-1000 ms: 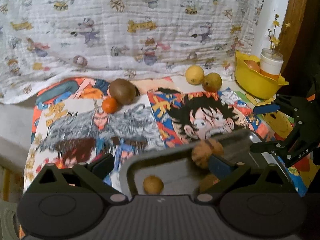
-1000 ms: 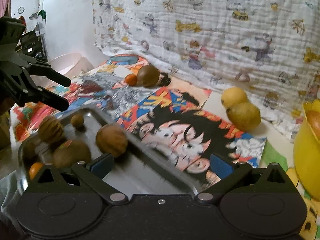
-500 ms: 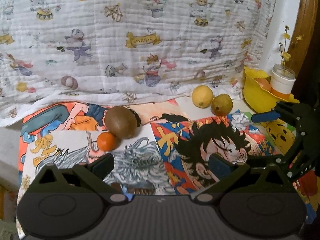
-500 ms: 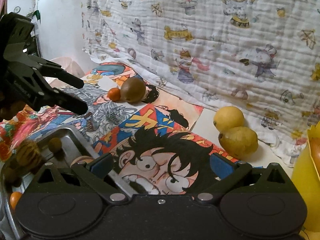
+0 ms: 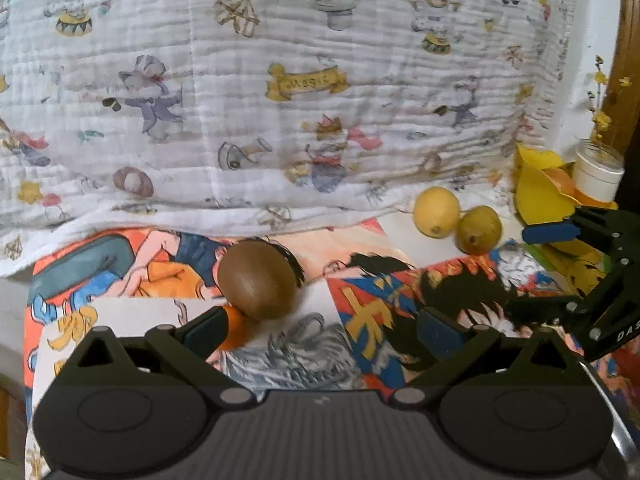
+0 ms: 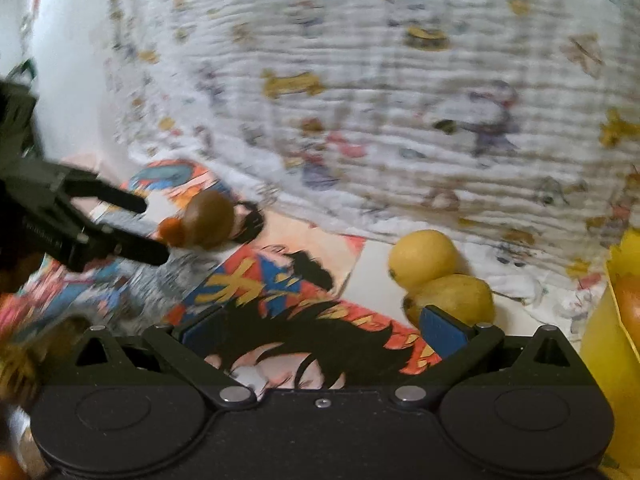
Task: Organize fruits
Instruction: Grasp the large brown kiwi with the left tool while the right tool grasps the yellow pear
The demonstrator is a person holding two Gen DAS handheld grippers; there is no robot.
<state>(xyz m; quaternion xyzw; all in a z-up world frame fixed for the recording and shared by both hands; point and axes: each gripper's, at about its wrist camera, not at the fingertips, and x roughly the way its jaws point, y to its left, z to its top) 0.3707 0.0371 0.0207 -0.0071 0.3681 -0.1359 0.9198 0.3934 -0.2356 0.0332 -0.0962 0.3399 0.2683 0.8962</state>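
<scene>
A white printed cloth [image 5: 320,92] hung behind the tabletop [image 5: 404,236], which was covered in comic posters [image 5: 376,320]. At the right stood a yellow bowl [image 5: 536,196]. The left gripper [image 5: 320,326] and right gripper [image 6: 322,326] both had jaws spread and empty. A brown kiwi [image 5: 256,278] touched a small orange [image 6: 172,232] by the left jaws; two lemons [image 6: 424,258] lay touching near the right jaws.

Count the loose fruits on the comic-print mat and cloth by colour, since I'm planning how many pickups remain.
Yellow: 2, the round yellow lemon and the duller yellow-green lemon.
Brown: 1, the large brown oval fruit.
Orange: 1, the small orange fruit touching it.
Total: 4
</scene>
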